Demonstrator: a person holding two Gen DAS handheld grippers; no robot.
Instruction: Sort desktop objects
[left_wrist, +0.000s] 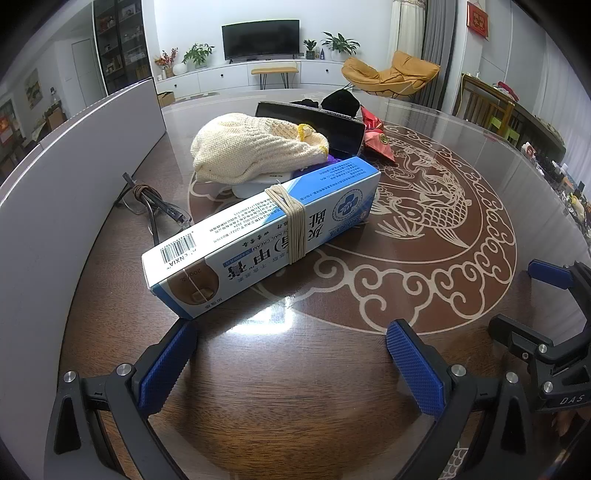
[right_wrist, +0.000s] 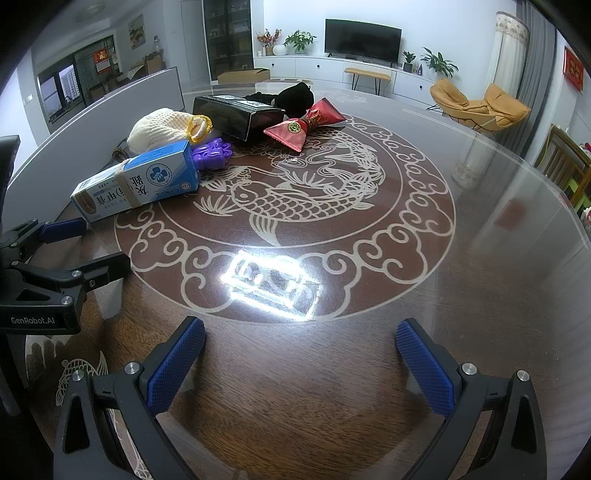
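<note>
Nail cream box (left_wrist: 258, 236): blue and white, banded with rubber bands (left_wrist: 291, 221), lying on its side on the table's left part, its near end just beyond the left gripper's left finger.
Left gripper (left_wrist: 291, 354): jaws spread wide, holding nothing.
Right gripper (right_wrist: 301, 356): jaws spread wide, empty, over bare table, well right of the box.
Knitted cream glove (left_wrist: 251, 147): just behind the box.
Purple plastic piece (right_wrist: 212, 155): at the box's far end.
Black box (right_wrist: 236, 114): farther back.
Red packet (right_wrist: 306, 123): right of the black box.
Table (right_wrist: 480, 295): dark wood with a carp motif.
</note>
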